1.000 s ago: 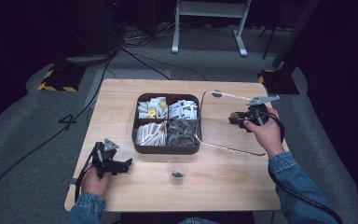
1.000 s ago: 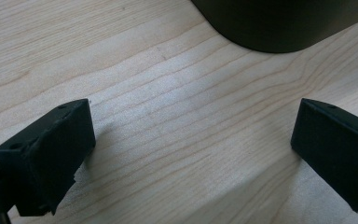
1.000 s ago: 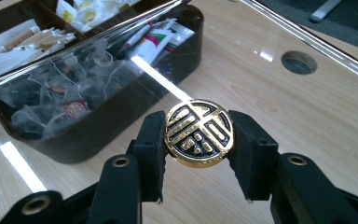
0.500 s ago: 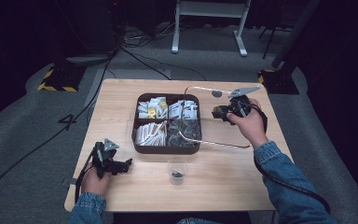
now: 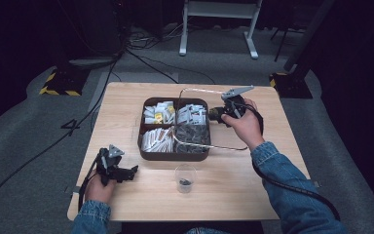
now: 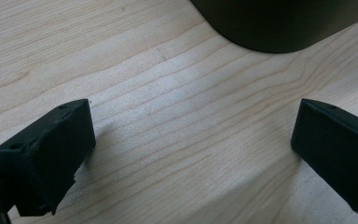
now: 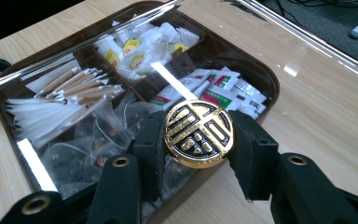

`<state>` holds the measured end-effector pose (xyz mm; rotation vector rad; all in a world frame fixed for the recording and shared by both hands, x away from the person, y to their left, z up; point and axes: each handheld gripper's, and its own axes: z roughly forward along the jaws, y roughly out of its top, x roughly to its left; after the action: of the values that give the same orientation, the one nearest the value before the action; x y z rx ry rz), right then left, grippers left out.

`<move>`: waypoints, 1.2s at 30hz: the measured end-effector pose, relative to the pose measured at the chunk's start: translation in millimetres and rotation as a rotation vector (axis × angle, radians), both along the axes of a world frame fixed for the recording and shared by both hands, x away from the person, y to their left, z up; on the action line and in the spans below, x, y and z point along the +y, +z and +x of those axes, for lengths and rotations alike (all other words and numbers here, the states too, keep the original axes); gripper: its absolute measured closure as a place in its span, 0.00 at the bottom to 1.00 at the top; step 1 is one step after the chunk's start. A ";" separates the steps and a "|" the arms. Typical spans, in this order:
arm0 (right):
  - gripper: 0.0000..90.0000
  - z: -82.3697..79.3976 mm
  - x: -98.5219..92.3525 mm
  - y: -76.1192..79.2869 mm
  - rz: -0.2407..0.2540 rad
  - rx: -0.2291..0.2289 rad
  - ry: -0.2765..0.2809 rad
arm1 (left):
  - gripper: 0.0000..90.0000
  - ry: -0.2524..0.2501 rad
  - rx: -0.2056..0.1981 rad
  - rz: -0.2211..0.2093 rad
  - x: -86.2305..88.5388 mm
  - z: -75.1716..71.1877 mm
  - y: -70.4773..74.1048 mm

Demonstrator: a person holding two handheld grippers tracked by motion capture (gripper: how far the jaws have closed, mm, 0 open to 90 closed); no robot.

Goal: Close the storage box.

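A person seated at a pale wooden table [image 5: 126,102] holds the right gripper [image 7: 198,135] clamped on a round gold-and-black knob [image 7: 198,133], which sits at the middle of a clear transparent lid [image 7: 307,51] with a bright metal-looking rim. In the right gripper view, both black jaws press against the knob's edges, and the lid hangs tilted over a dark brown, round-cornered tray [image 7: 261,74] split into four compartments. Through the lid show white and yellow sachets [image 7: 140,39], white packets with red and green print [image 7: 214,86], long paper sticks [image 7: 70,86] and clear bags of dark contents [image 7: 93,140].

In the high view, the lid [image 5: 195,92] lies partly over the tray's [image 5: 146,155] right half, with its right part reaching out above bare table, and the right gripper [image 5: 221,113] sits just beside the tray's right wall. A small clear plastic cup [image 5: 185,178] with something dark at its bottom stands just in front of the tray. The left gripper [image 5: 126,173] rests on the table near the tray's front left corner; in the left gripper view its jaws stand wide apart over bare wood, gripping nothing.
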<state>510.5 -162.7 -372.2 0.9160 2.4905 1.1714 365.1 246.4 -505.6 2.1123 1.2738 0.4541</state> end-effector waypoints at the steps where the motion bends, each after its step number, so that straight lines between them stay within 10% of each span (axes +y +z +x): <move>1: 0.66 1.2 2.8 0.1 0.000 0.000 -0.001 | 0.00 -0.001 0.000 0.000 0.1 0.1 0.0; 36: 0.66 23.7 105.3 -24.8 -0.004 0.024 0.107 | 0.00 0.007 0.003 0.000 1.7 0.5 0.1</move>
<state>534.2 -57.4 -397.1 0.8090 2.5889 1.1942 365.6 248.0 -505.5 2.1092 1.2833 0.4544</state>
